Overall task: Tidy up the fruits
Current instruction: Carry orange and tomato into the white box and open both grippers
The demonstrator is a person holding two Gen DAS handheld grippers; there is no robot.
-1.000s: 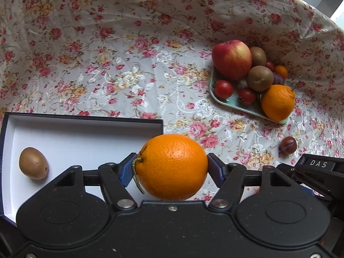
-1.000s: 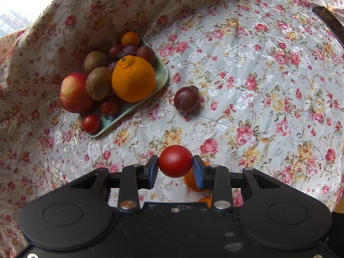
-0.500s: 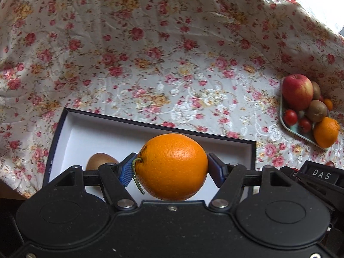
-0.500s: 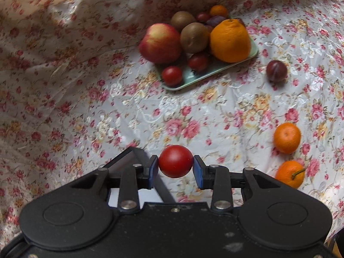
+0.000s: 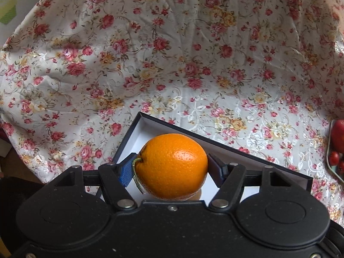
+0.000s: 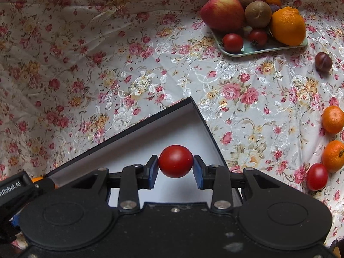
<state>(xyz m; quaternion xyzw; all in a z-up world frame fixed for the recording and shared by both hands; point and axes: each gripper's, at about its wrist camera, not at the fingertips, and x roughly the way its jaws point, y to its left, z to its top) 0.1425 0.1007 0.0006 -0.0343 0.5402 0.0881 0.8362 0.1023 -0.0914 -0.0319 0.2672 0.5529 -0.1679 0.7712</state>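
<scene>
My left gripper (image 5: 172, 168) is clamped on a large orange (image 5: 172, 166), blue pads pressed to either side, a green stem curling down by the left pad; I hold it above the white inside of the open box (image 5: 148, 129), near that box's far left corner; the box has dark rims and lies on the floral tablecloth (image 5: 172, 53). At the right edge of the left wrist view I catch only a sliver of the tray with red fruit on it.

My right gripper (image 6: 175, 168) is closed on a small red tomato (image 6: 175, 161), pinched between its two blue pads; it hangs over the white floor of the same box (image 6: 172, 126), close to the corner that points toward the far side of the cloth; I cannot tell how high above the floor it sits.

Toward the far right corner of the cloth stands a pale green tray (image 6: 253, 50) piled with an apple (image 6: 222, 10), two kiwis (image 6: 258, 14), another orange (image 6: 288, 25), two tomatoes (image 6: 232, 41) at its near edge, and a few smaller fruits behind that I cannot name for sure. A dark plum (image 6: 323, 61) lies on the cloth just beside the tray's right end; along the right edge of the cloth lie two mandarins (image 6: 332, 119), one behind the other, and a loose tomato (image 6: 317, 176) just in front of the nearer one. The other gripper's body shows at the lower left of the right wrist view.
</scene>
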